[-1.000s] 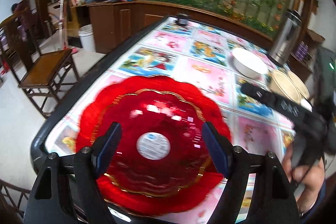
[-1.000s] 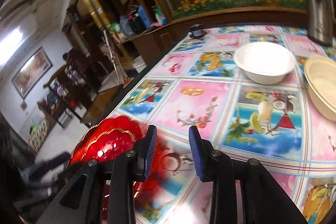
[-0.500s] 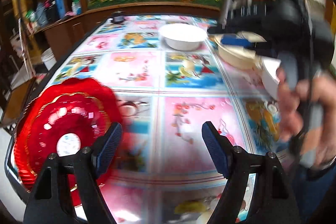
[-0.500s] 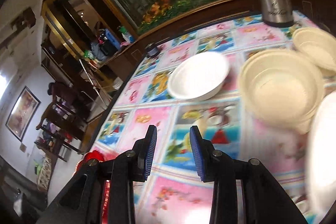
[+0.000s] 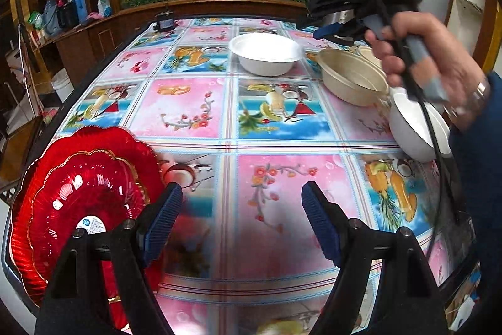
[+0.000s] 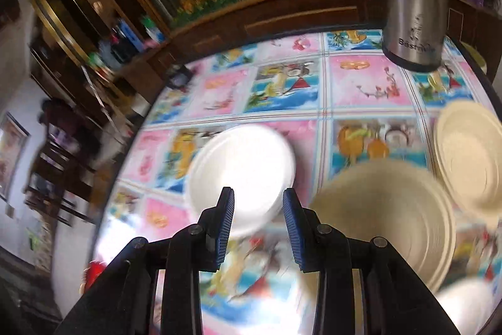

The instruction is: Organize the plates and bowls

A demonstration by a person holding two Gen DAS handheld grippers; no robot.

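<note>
Two red scalloped plates (image 5: pixel 84 209), one stacked in the other, lie at the table's near left corner, left of my left gripper (image 5: pixel 241 193). That gripper is open and empty above the tablecloth. A white bowl (image 5: pixel 265 52) stands far centre, a beige bowl (image 5: pixel 351 77) to its right, and another white bowl (image 5: pixel 414 127) nearer right. A hand holds my right gripper (image 5: pixel 317 32) above the bowls. In the right wrist view my right gripper (image 6: pixel 258 197) is open with a narrow gap and nothing in it. It hovers over the white bowl (image 6: pixel 241 165), with the beige bowl (image 6: pixel 382 215) to the right.
A steel kettle (image 6: pixel 414 5) stands at the far right of the table. A second beige bowl (image 6: pixel 470 153) sits by the right edge. A small dark object (image 5: pixel 164 21) rests at the far left corner. A patterned cloth (image 5: pixel 188 109) covers the table. Wooden cabinets run behind.
My left gripper swung right, off the red plates and over the middle of the table. My right gripper travelled away from the plates to the bowls, where the white bowl is now just beyond its fingers.
</note>
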